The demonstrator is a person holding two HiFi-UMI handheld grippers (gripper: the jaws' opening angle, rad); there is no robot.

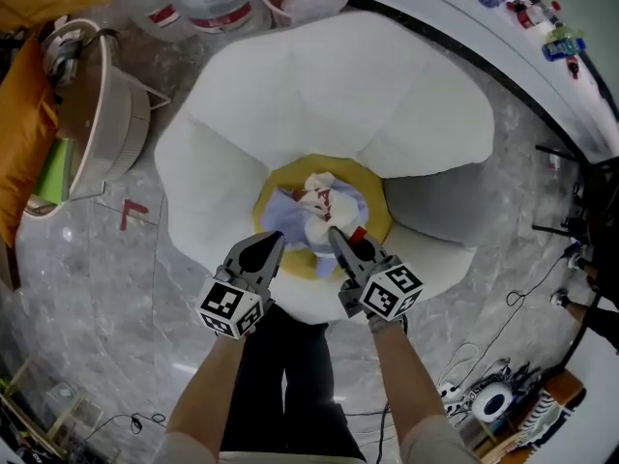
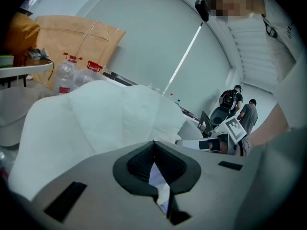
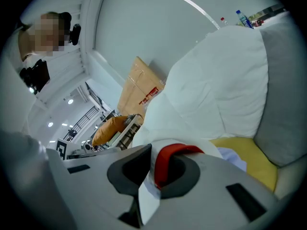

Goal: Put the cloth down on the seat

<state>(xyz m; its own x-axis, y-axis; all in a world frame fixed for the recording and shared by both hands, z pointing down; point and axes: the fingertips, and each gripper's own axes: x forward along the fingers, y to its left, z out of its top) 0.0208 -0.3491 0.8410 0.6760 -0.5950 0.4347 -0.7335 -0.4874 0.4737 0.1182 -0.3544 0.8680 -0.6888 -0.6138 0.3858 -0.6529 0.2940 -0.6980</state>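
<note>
Gripping white-and-lavender cloth [image 1: 314, 206] at its near edge, bunched over yellow seat cushion [image 1: 379, 213] of white petal-shaped armchair [image 1: 338, 85], draped at its far side onto the cushion. Clamped with left gripper [image 1: 274, 244] on a thin white fold; clamped with right gripper [image 1: 338, 236] on red-trimmed hem [image 3: 168, 155]. Held side by side, near but apart, angled forward and down. Noted behind armchair: plastic bottles [image 1: 208, 3] on marble floor [image 1: 116, 288]

Floor [image 1: 87, 288]: we see grey marble.
Bottles [image 1: 208, 3]: clear plastic, at twelve o'clock.
Orange cushion [image 1: 24, 133]: at nine o'clock.
Curved white ledge [image 1: 542, 75]: at two o'clock.
</note>
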